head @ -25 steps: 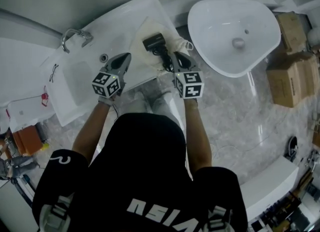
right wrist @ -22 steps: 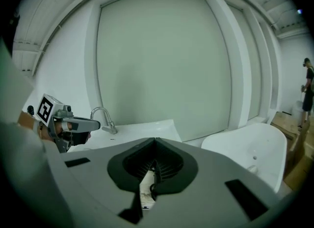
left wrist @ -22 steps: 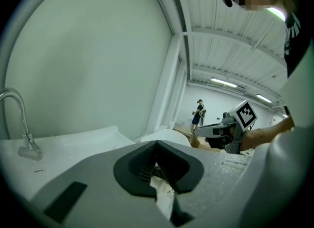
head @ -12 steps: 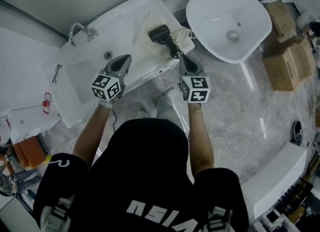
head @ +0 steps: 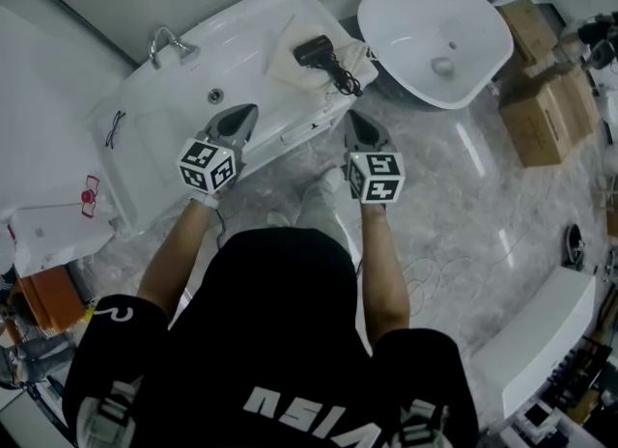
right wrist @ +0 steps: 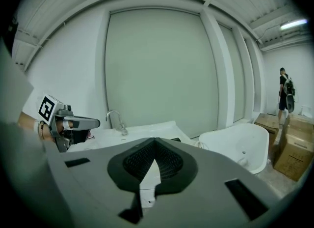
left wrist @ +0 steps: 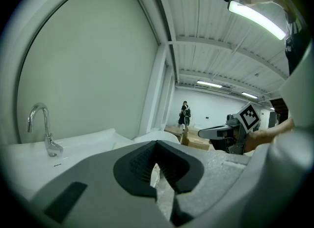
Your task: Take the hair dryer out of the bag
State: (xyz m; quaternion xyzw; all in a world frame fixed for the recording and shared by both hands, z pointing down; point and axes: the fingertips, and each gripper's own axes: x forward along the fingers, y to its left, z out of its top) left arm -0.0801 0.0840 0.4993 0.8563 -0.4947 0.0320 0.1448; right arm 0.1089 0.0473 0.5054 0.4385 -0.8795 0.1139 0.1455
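Observation:
The black hair dryer (head: 314, 48) lies on a flattened cream bag (head: 286, 62) on the white washbasin counter (head: 193, 137), its black cord (head: 342, 79) trailing toward the counter's front edge. My left gripper (head: 249, 108) hovers over the counter's front rim, shut and empty. To its right, my right gripper (head: 351, 116) hangs off the counter over the floor, also shut with nothing in it. In the left gripper view the jaws (left wrist: 156, 144) meet at the tip, and the right gripper view shows its jaws (right wrist: 155, 141) likewise closed. Neither gripper touches the dryer or the bag.
A chrome faucet (head: 169, 46) and drain (head: 215, 96) sit at the basin. A white freestanding tub (head: 435, 36) stands right of the counter, cardboard boxes (head: 546, 108) beyond it. White bags (head: 53, 229) lie at the left. A person (right wrist: 284, 92) stands far off.
Both grippers have drawn back from the counter toward me. The right one has left the cord's end. Dryer and bag stay where they lay.

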